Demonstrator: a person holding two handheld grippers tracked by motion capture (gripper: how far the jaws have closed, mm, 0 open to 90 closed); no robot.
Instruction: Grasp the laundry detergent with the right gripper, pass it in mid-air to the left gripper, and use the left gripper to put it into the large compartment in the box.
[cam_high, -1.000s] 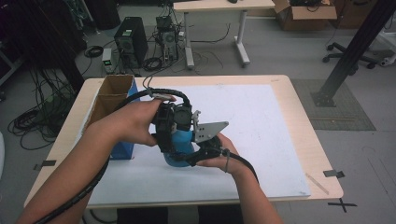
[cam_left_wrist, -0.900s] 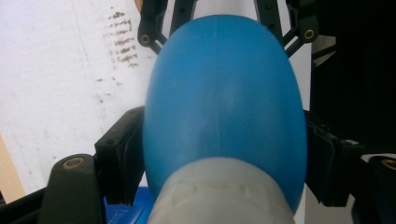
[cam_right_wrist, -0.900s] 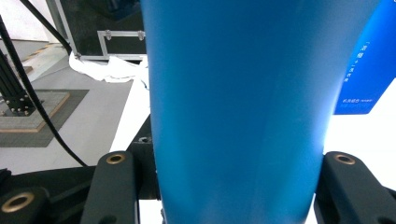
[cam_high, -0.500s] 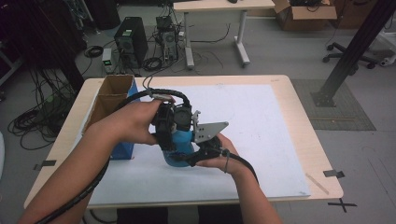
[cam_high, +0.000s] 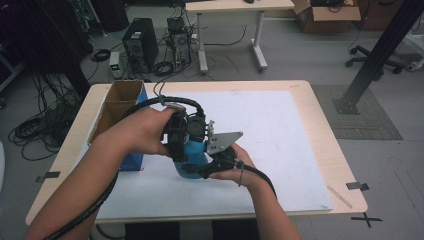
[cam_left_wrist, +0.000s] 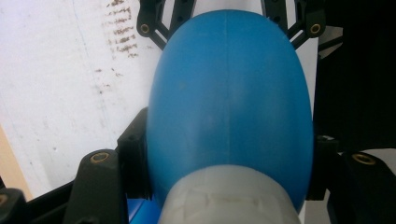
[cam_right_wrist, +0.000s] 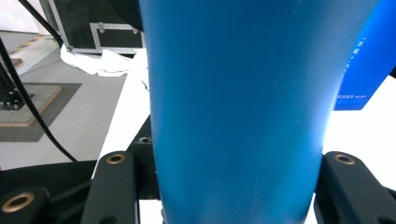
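Hands and both tools hide most of the blue bottle, held over the white mat near the table's near-left. The left gripper has just been closing and now clamps its rounded end by the white cap; the right gripper clamps its body. A box stands left.

White print runs down the side of the blue cardboard box in the right gripper view, too small to read.
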